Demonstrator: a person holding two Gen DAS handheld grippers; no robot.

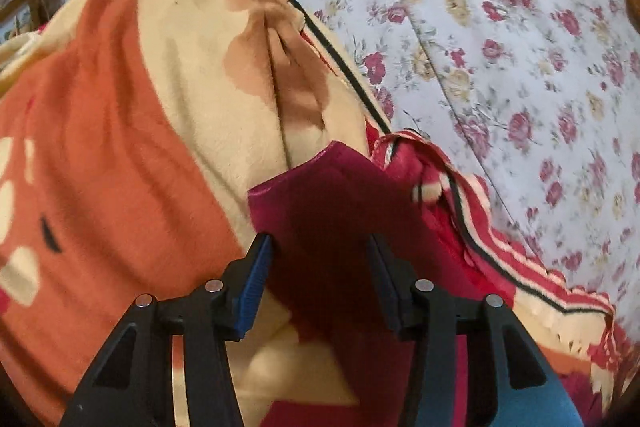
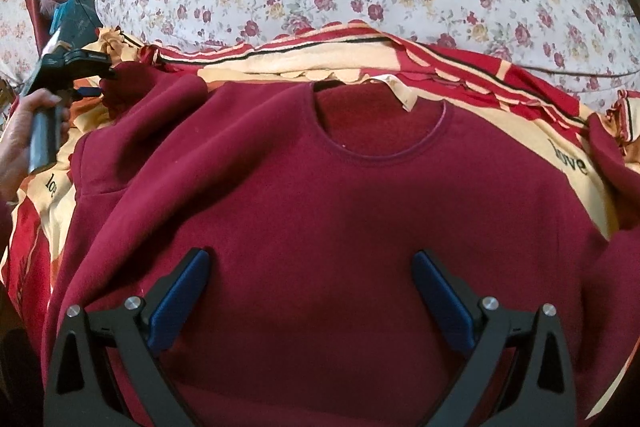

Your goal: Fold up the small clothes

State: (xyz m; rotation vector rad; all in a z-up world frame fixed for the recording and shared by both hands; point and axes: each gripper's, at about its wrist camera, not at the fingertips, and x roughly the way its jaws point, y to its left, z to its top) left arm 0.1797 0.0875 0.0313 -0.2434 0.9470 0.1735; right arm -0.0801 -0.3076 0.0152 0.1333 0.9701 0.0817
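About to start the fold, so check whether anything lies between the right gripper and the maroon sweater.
Nothing visible does. The right gripper hangs open directly over the chest of the maroon sweater, which lies spread on the patterned blanket. The left gripper, also open, is off at the sleeve, out of the way.

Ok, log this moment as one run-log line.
maroon sweater flat on blanket | left gripper open over sleeve end | right gripper open above chest
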